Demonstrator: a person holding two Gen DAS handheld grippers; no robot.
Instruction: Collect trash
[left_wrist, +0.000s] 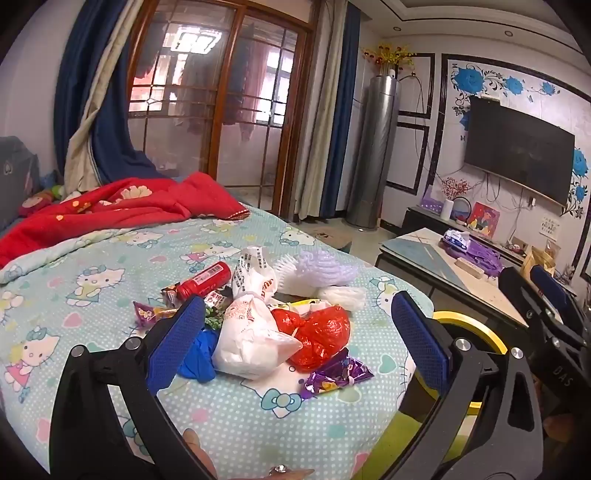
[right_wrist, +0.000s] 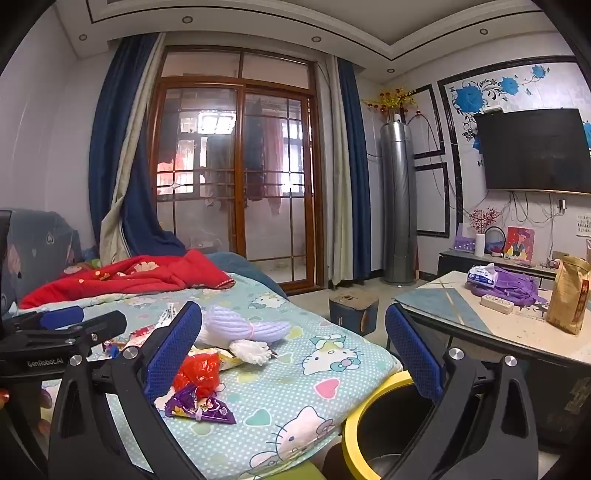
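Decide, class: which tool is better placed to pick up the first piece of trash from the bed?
Left. The left tool hangs open directly over the white bag and red bag. The right tool is open too, but sits off toward the yellow-rimmed bin.

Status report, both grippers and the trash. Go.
Left hand-held gripper open, empty. Right hand-held gripper open, empty. Trash pile on bed, uncollected. Yellow-rimmed bin beside bed, nothing blocking.
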